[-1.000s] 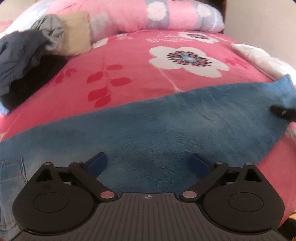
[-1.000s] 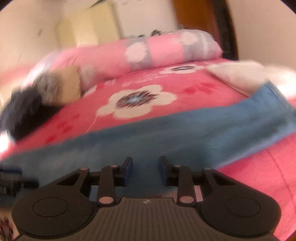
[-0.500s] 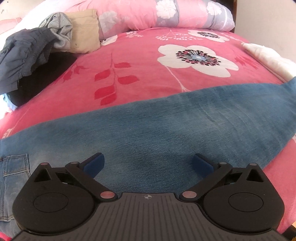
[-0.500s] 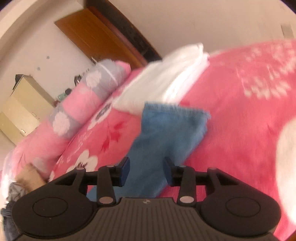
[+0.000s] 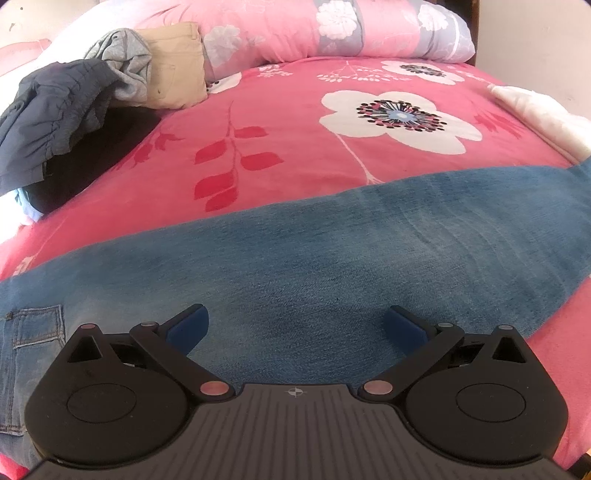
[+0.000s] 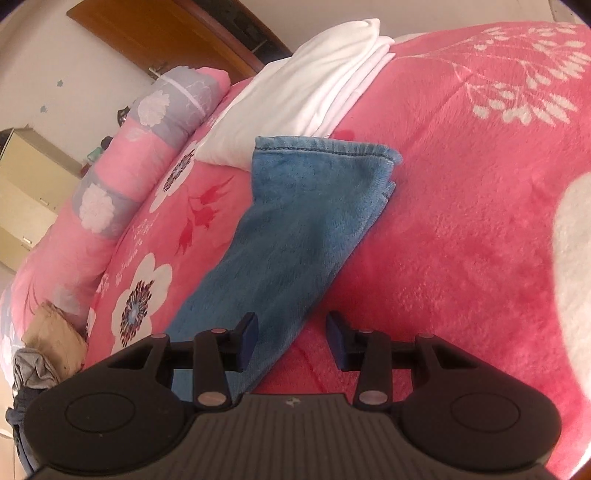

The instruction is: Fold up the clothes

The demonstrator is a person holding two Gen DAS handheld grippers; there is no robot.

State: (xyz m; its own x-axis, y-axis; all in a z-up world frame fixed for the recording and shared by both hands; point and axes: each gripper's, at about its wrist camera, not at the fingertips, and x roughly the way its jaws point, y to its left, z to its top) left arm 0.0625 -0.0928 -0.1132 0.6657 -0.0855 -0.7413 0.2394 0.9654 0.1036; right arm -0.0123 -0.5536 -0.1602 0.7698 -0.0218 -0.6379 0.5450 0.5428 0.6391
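Blue jeans [image 5: 332, 251] lie flat across the pink flowered bed cover [image 5: 277, 122], with a back pocket [image 5: 33, 328] at the lower left. My left gripper [image 5: 295, 325] hovers just over the middle of the jeans, jaws wide open and empty. In the right wrist view the jeans leg [image 6: 306, 214] runs up to its hem [image 6: 325, 151]. My right gripper [image 6: 291, 332] is rolled sideways, low over the leg's edge. It is open, with the cloth edge lying under the gap and the pads not pressing it.
A folded white cloth [image 6: 314, 92] lies just past the hem, also visible as a white cloth [image 5: 535, 110] at the right. A pile of dark navy [image 5: 48, 114], grey [image 5: 125, 62] and tan [image 5: 177, 66] clothes sits at the far left. A rolled quilt [image 5: 332, 29] lines the headboard side.
The right gripper swung along the jeans to the hem end, rolled over sideways, and its jaws widened a little. Its tip left the left wrist view. The left gripper stayed put.
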